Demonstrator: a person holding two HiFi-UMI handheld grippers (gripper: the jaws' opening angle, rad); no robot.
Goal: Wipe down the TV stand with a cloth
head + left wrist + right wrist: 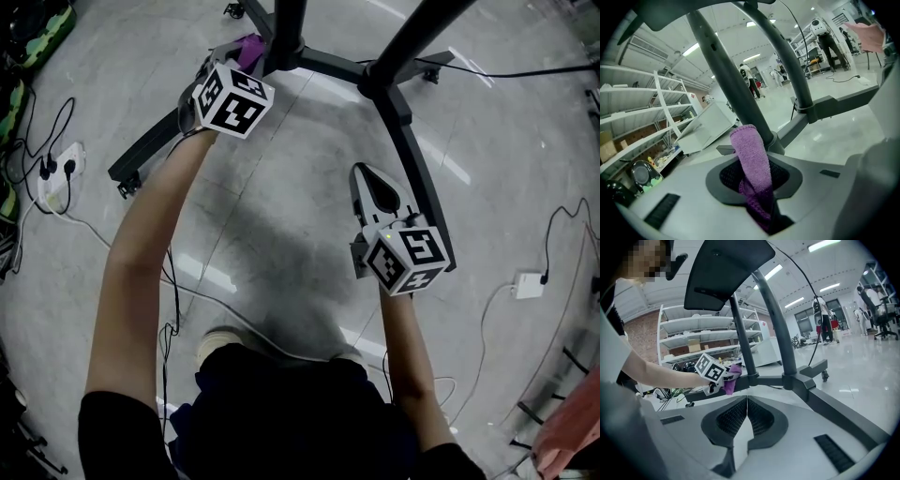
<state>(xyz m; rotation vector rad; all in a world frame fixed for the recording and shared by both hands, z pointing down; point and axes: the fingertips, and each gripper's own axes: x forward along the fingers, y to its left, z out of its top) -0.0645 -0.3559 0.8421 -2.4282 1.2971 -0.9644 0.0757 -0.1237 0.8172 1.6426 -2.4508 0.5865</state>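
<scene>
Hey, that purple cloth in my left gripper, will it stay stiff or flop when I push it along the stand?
Probably floppy: the purple cloth bends over in a fold above the left gripper. Its nubby weave looks soft, so it likely drags on the TV stand rather than slipping.

loc: lab/workshop hall | evid: metal shelf racks (703,323), polished concrete floor (281,216), ceiling strip lights (824,245), pwr strip (56,173)

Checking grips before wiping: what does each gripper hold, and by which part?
Left gripper pinches the cloth by its bunched lower end; the rest sticks up free beyond the jaws. Right gripper is shut on nothing.
</scene>
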